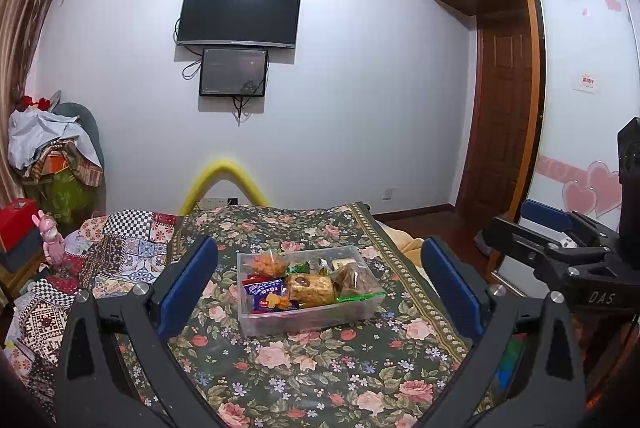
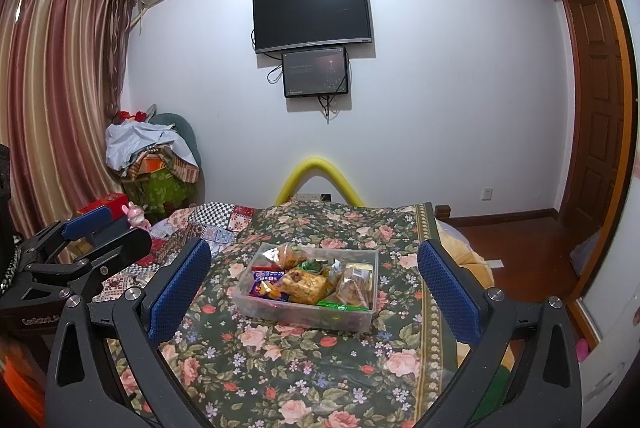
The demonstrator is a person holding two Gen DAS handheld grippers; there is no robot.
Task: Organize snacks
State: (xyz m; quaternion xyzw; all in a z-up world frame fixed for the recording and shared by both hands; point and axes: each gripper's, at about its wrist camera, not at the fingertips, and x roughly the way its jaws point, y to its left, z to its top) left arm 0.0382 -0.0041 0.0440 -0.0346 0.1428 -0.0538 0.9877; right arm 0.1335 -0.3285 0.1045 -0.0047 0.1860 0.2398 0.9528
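A clear plastic bin (image 1: 308, 322) (image 2: 308, 318) sits on the floral cloth and holds several snack packets: a golden packet (image 1: 310, 288) (image 2: 306, 286), a blue and red packet (image 1: 262, 290) (image 2: 262, 288), an orange bag (image 1: 266, 264) (image 2: 290, 256) and a brown bag (image 1: 354, 280) (image 2: 352, 288). My left gripper (image 1: 320, 276) is open and empty, held back from the bin. My right gripper (image 2: 316, 272) is open and empty, also short of the bin. Each gripper shows at the side of the other's view: the right (image 1: 560, 244) and the left (image 2: 92, 240).
The floral cloth (image 1: 312, 368) (image 2: 304, 368) covers a table or bed. A patchwork cloth (image 1: 120, 248) lies to the left. A yellow foam arch (image 1: 222, 184) stands behind. A wall TV (image 1: 240, 14), a wardrobe (image 1: 580, 108) and a clothes pile (image 1: 56, 156) are beyond.
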